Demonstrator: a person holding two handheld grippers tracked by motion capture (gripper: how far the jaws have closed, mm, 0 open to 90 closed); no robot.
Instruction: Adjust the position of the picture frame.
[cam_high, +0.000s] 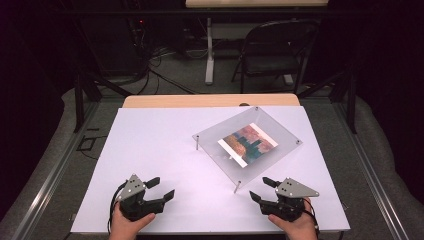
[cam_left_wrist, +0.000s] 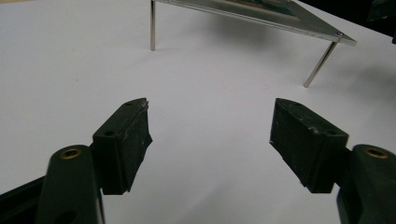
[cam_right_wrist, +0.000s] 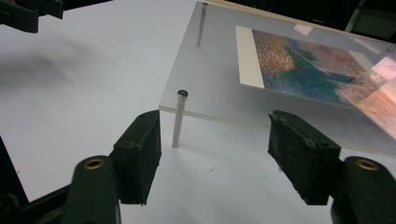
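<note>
2 spread, empty grippers, left gripper (cam_high: 161, 187) and right gripper (cam_high: 263, 189), near clear stand (cam_high: 280, 150) with picture (cam_high: 247, 144).

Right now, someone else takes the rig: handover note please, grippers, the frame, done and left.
Left hand-held gripper: open, nothing between the jaws, low over the white board at its near left.
Right hand-held gripper: open, holding nothing, close to the near corner post of the clear acrylic photo frame, not touching it.
The frame stands on its metal posts at the right of the board, with a colourful print inside.
Done: nothing visible; the frame is untouched.
Left: probably the whole job on the frame, starting from the near corner.
</note>
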